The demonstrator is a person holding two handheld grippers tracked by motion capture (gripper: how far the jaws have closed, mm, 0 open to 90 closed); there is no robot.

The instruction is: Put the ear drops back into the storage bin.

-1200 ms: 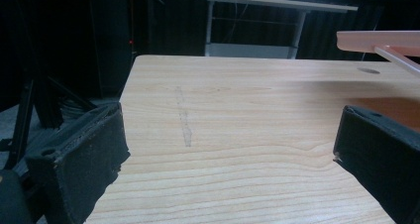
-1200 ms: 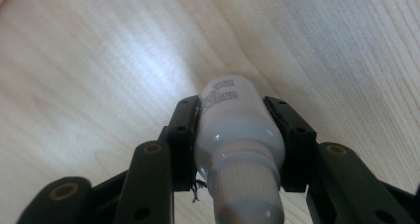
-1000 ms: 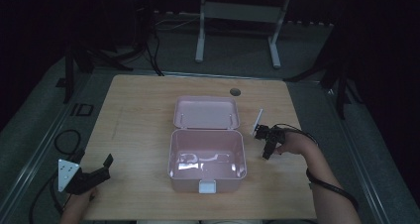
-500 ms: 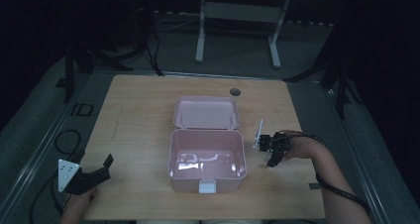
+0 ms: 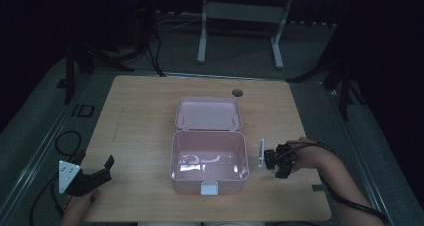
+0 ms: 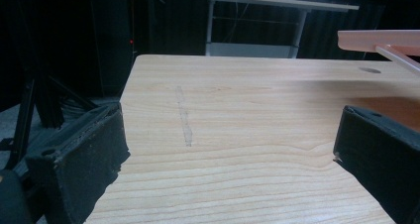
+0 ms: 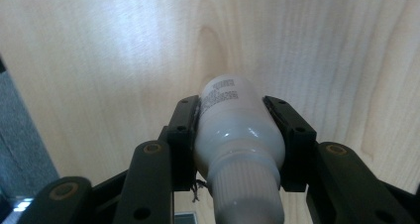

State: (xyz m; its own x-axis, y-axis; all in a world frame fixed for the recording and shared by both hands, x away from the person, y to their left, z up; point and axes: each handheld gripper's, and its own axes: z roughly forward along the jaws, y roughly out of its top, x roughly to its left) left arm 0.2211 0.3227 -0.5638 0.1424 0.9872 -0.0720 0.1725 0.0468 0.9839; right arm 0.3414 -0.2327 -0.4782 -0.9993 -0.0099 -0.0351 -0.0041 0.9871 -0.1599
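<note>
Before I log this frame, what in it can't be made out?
- Bottle label: right gripper view, print too small and blurred.
- Pink box contents: high view, glare on the floor hides whether anything lies inside.
- Bottle cap end: right gripper view, cut off by the bottom edge.
- Right hand-held gripper: high view, too dark to show its jaws.

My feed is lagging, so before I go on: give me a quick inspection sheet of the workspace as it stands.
Surface: wooden table, faint streak on its left half, round hole near the far edge.
Job's things: pink box at centre, lid open and laid back; white bottle in the right gripper.
Clutter: nothing seen.
Grippers: left gripper open at the near left corner, holding nothing; right gripper shut on the bottle, right of the box.
Cables: black cable looped off the table's left edge; another trails along the right forearm.
Surroundings: dark room, white-framed stand beyond the table.
</note>
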